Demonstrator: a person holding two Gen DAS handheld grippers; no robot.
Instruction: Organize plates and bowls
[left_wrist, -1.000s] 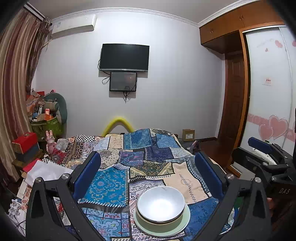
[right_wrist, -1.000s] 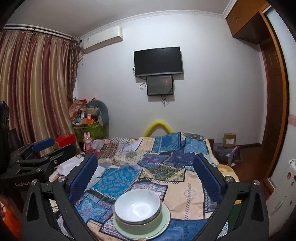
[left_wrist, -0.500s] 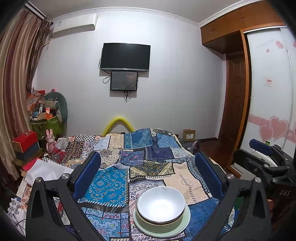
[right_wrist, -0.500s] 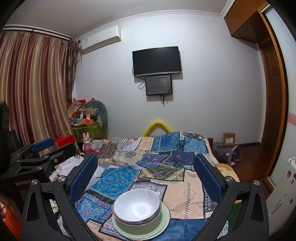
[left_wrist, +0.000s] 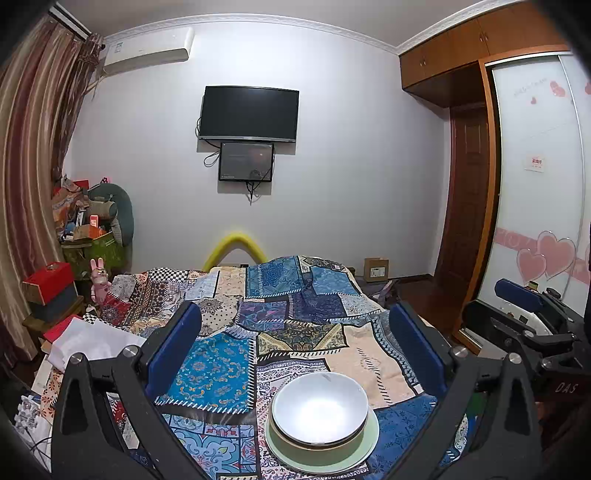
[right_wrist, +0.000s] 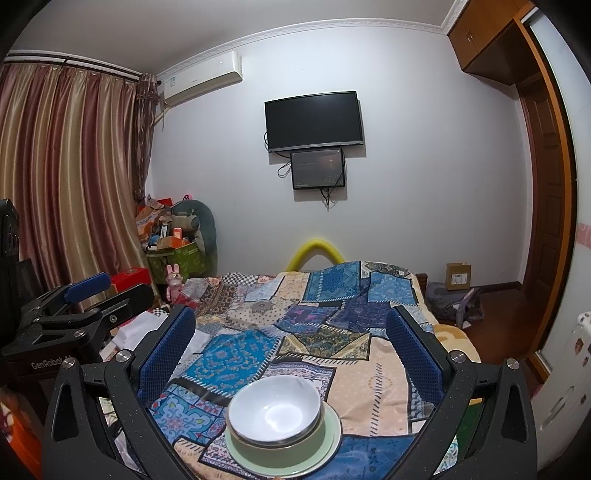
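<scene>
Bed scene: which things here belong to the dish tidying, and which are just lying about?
Job:
white bowl
green bowl
plate

Lying about:
quilt
bunny toy
red box
cardboard box

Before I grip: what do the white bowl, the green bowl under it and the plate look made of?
White bowl: glossy glazed ceramic or melamine, bright glare inside, dark rim line. Green bowl: satin pale-green glaze, likely ceramic. Green plate: same pale green, smooth, softly shiny. None shows chips; weight can't be judged.
</scene>
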